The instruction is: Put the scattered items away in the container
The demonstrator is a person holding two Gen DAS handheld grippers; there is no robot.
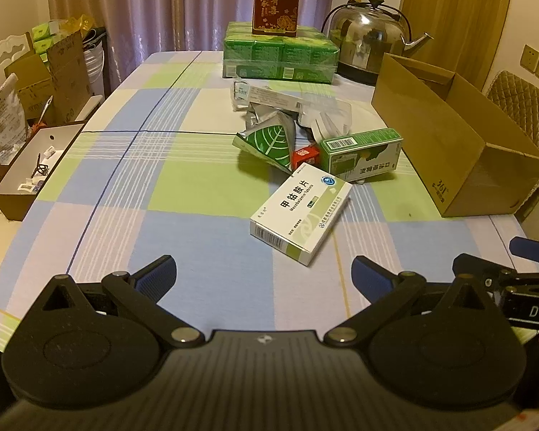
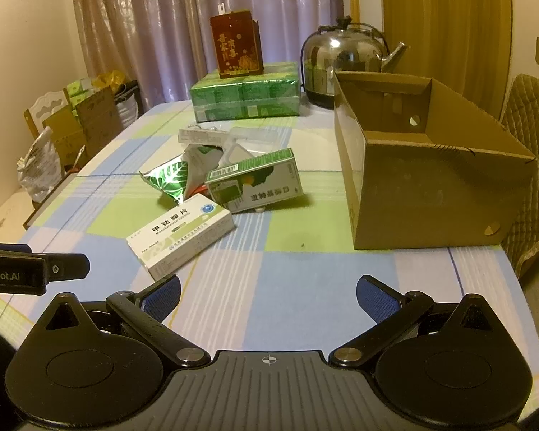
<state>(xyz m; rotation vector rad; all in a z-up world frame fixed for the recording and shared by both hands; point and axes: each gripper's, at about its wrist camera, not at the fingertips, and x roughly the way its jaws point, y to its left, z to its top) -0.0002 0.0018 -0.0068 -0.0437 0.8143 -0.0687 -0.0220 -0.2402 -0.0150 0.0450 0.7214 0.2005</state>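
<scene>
A white medicine box [image 1: 300, 213] [image 2: 181, 235] lies nearest on the checked tablecloth. Behind it lie a green medicine box [image 1: 361, 154] [image 2: 257, 181], a small red packet [image 1: 306, 155], a green leaf-print foil pouch [image 1: 269, 142] [image 2: 170, 179] and clear blister packaging [image 1: 294, 102] [image 2: 233, 140]. The open cardboard box [image 1: 445, 136] [image 2: 424, 176] stands to the right of them. My left gripper [image 1: 264, 276] is open, hovering short of the white box. My right gripper [image 2: 267, 296] is open too, low over the cloth, nothing between its fingers.
At the table's far end a green wrapped pack [image 1: 280, 55] [image 2: 246, 97] carries a red gift box [image 1: 276, 0] [image 2: 237, 45], beside a steel kettle [image 1: 368, 37] [image 2: 345, 61]. A brown tray [image 1: 32, 168] and cartons sit off the left edge; a quilted chair [image 2: 531, 165] stands right.
</scene>
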